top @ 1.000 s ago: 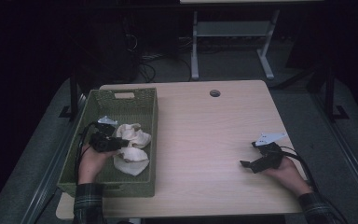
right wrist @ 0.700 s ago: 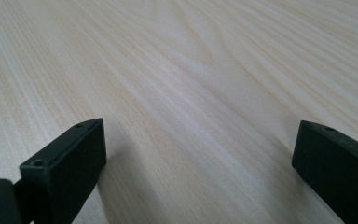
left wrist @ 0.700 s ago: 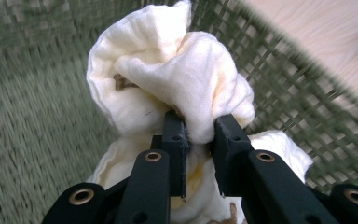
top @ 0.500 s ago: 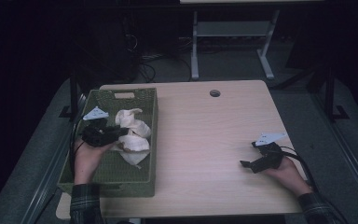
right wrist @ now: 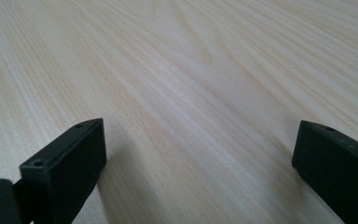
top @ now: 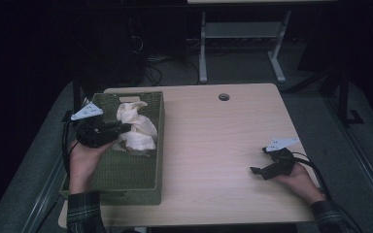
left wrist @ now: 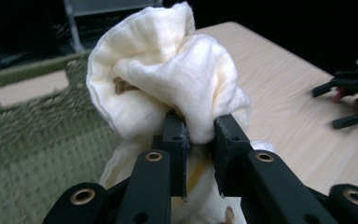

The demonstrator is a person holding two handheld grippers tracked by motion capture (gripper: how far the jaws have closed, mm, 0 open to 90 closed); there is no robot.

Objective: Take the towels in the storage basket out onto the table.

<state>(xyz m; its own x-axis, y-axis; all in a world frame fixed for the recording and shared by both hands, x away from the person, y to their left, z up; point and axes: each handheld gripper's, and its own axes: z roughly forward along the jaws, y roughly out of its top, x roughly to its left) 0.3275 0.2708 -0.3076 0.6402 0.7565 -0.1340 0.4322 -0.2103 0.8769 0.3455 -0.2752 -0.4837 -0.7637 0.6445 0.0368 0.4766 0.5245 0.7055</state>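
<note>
A crumpled cream cloth (top: 136, 127) hangs over the green woven basket (top: 141, 174) at the table's left. My left gripper (top: 125, 127) is shut on a fold of it and holds it above the basket floor. In the left gripper view the two black jaws pinch the cream cloth (left wrist: 168, 88) where my left gripper (left wrist: 200, 133) closes on it; the bunched cloth rises above them. My right gripper (top: 257, 168) rests low on the wooden table (top: 213, 141) at the right, jaws wide apart. In the right gripper view my right gripper (right wrist: 198, 154) has bare wood between its fingers.
The basket takes up the table's left third, its far wall having a handle slot (top: 130, 99). A round cable hole (top: 224, 97) sits near the far table edge. Beyond the table stand a white desk frame (top: 243, 43) and floor cables (top: 150, 68).
My left gripper has risen and moved toward the basket's far end, lifting the cream cloth off the basket floor. The right gripper has stayed where it was.
</note>
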